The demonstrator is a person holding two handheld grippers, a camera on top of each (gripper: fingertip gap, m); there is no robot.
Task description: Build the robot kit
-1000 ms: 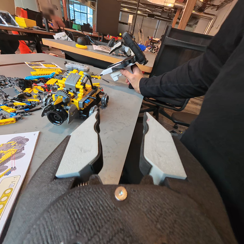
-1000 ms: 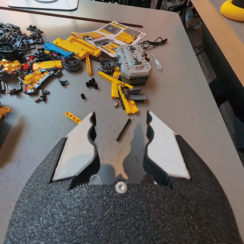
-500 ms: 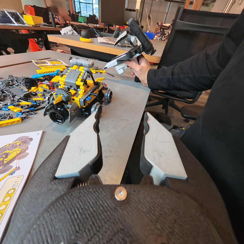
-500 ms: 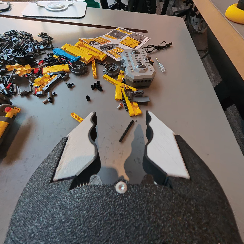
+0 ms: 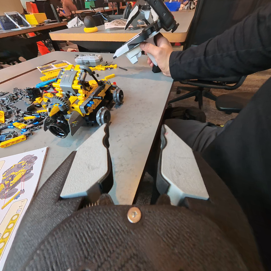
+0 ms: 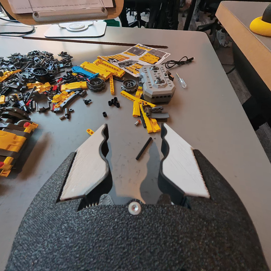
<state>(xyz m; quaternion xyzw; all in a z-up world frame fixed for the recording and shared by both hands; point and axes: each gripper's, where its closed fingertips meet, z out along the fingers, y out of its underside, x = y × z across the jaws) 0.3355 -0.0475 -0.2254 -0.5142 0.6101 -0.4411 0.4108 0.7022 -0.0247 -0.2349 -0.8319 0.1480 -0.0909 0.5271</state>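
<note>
Our left hand-held gripper [image 5: 134,129] hangs wide open and empty over the bench [image 5: 136,117] edge, its left finger [image 5: 90,161] just short of the yellow vehicle [image 5: 82,99]. A booklet [image 5: 19,174] lies to its left. Our right hand-held gripper [image 6: 134,126] is also spread wide with nothing held, above a black axle [image 6: 144,148] that lies on the bench between its fingers. Just beyond sit yellow beams [image 6: 149,121], then a grey hub [image 6: 157,84], a small screwdriver [image 6: 181,80], a sticker sheet [image 6: 140,57] and a black cable [image 6: 178,62].
</note>
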